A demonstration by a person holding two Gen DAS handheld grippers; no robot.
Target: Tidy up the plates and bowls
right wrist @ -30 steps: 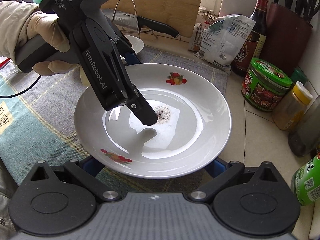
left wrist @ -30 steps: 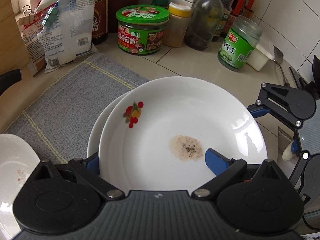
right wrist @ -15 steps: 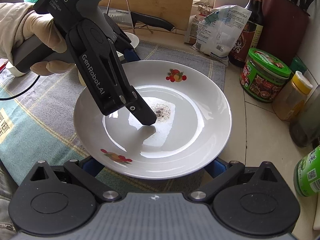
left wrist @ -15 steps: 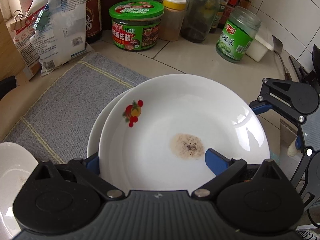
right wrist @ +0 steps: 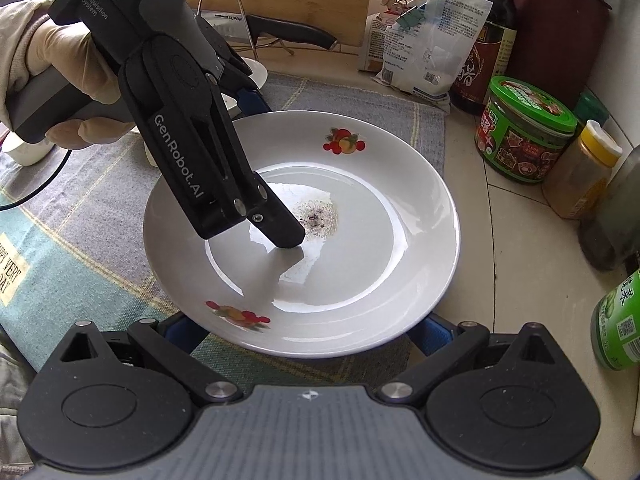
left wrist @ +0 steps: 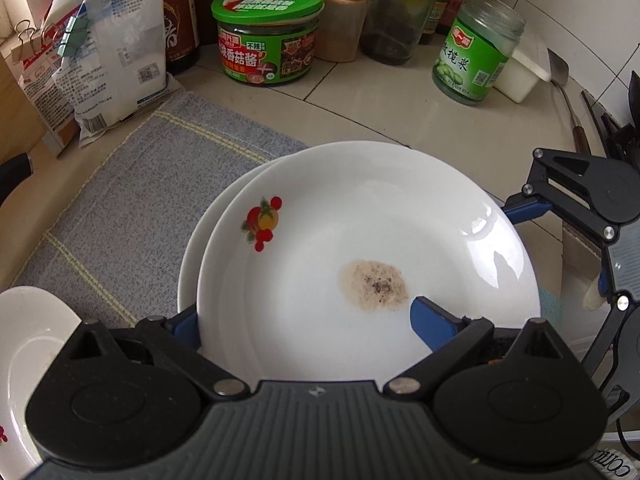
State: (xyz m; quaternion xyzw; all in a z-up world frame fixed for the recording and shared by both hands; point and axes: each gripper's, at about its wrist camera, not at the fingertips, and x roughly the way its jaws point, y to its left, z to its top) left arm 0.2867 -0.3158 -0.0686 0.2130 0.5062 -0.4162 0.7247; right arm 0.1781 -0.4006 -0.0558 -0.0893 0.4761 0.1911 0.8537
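A white plate (left wrist: 360, 240) with red fruit decals and a brown stain in its middle lies offset on a second white plate (left wrist: 190, 264) on the grey mat (left wrist: 132, 184). My left gripper (left wrist: 310, 322) is open wide and straddles the top plate's near rim, one blue pad (left wrist: 432, 320) resting inside the plate and the other outside its left edge. In the right wrist view the same plate (right wrist: 380, 240) shows with the left gripper (right wrist: 266, 166) over it. My right gripper (right wrist: 306, 330) is open wide too, its fingertips hidden under the plate's near rim.
Jars (left wrist: 266, 36), bottles and clipped bags (left wrist: 116, 52) line the back of the counter by the tiled wall. A third white dish (left wrist: 32, 352) sits at the left. A knife (right wrist: 288, 32), a wooden board and a small bowl (right wrist: 256, 74) lie behind. A gloved hand (right wrist: 68, 76) holds the left gripper.
Both views have tilted slightly, so the jars sit a little higher in the left wrist view. The plates and both grippers keep the same places relative to each other.
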